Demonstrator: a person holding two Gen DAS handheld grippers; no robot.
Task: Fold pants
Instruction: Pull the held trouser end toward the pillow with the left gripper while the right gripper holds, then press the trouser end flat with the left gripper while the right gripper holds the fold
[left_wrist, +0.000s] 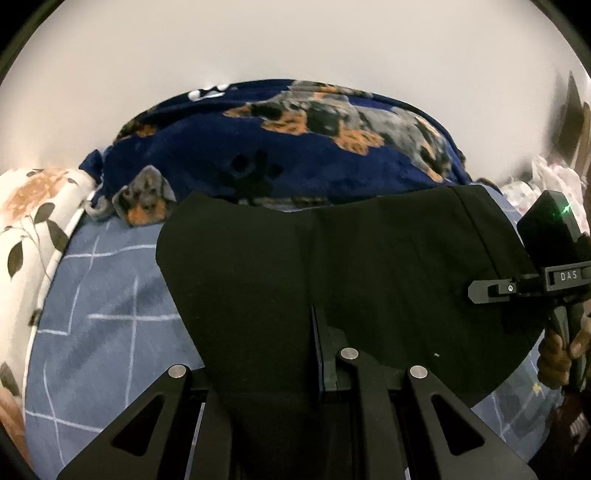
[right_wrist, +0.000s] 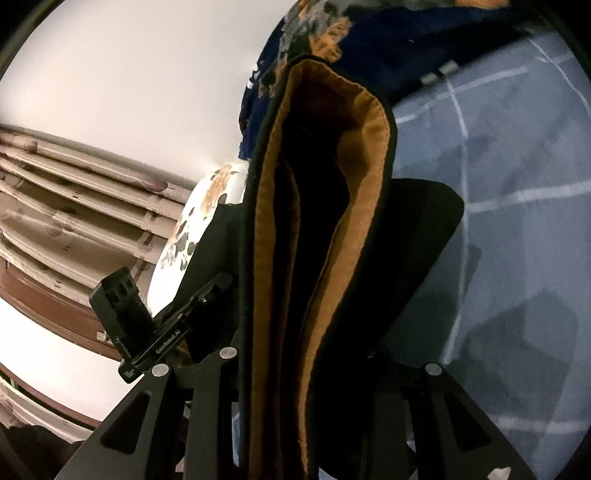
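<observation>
Left wrist view: we hold the black pants (left_wrist: 332, 258) above the bed (left_wrist: 103, 295), clear of its blue checked sheet, the left gripper (left_wrist: 317, 354) clamped on their near edge. The right gripper (left_wrist: 487, 291) pinches their right edge.

Right wrist view: its jaws grip the pants' stacked, tan-lined layers (right_wrist: 317, 258).

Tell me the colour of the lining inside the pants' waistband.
Tan-orange lining inside black pants; best seen in the right wrist view.
</observation>
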